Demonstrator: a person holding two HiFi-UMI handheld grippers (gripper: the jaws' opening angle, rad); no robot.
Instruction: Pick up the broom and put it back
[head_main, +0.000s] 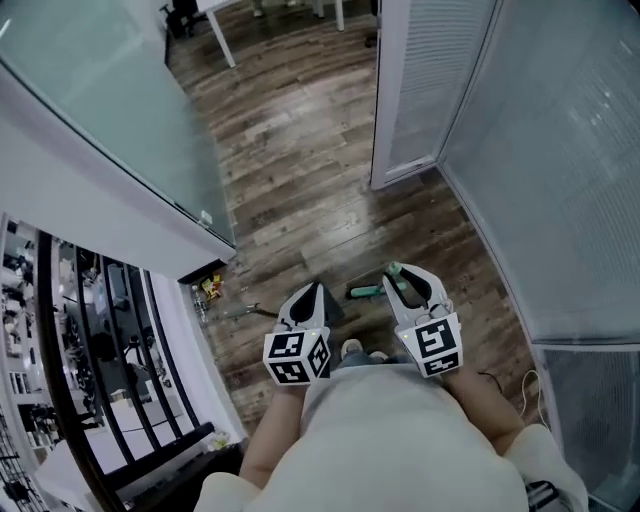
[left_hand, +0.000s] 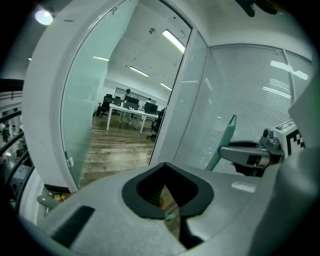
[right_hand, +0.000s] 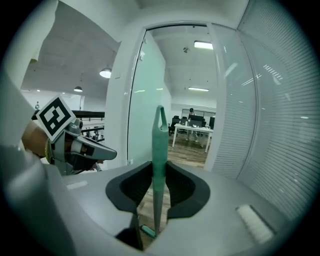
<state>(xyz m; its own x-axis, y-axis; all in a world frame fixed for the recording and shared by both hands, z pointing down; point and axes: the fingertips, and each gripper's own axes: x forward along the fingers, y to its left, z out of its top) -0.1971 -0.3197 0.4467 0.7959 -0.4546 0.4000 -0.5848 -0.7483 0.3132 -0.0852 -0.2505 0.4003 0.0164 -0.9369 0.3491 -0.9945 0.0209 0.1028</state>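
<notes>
Right gripper (right_hand: 159, 170): clamped on the broom (right_hand: 159, 135). Both pads bear on the green handle's flanks, and the jaws stand only as far apart as the shaft is thick. The grip sits just below the top end. The tapered tip with its hanging eye rises past my fingertips toward 12 o'clock, and the rest of the shaft drops toward 6 o'clock, clear of the wooden floor (head_main: 300, 150).

Left gripper (head_main: 312, 295): closed and empty, tips together, carried just beside the right one at its 9 o'clock. It touches nothing.

Broom: in the head view it is sharply foreshortened, a short green length showing at 9 o'clock of my right jaws. I cannot make out the brush head in any view.

Handling, my assessment: a light, stiff plastic shaft, smooth enough to twist or slide between flat pads. Held this high, the long lower part will likely swing like a pendulum. A hold nearer mid-shaft would steady it, and the free left gripper could take that place.

Surroundings: frosted glass partition (head_main: 90, 90) at 10 o'clock, a white door with slatted blinds (head_main: 410, 90) at 1 o'clock, a black rack (head_main: 110, 340) at 8 o'clock, office desks (right_hand: 192, 131) far off at 12 o'clock
</notes>
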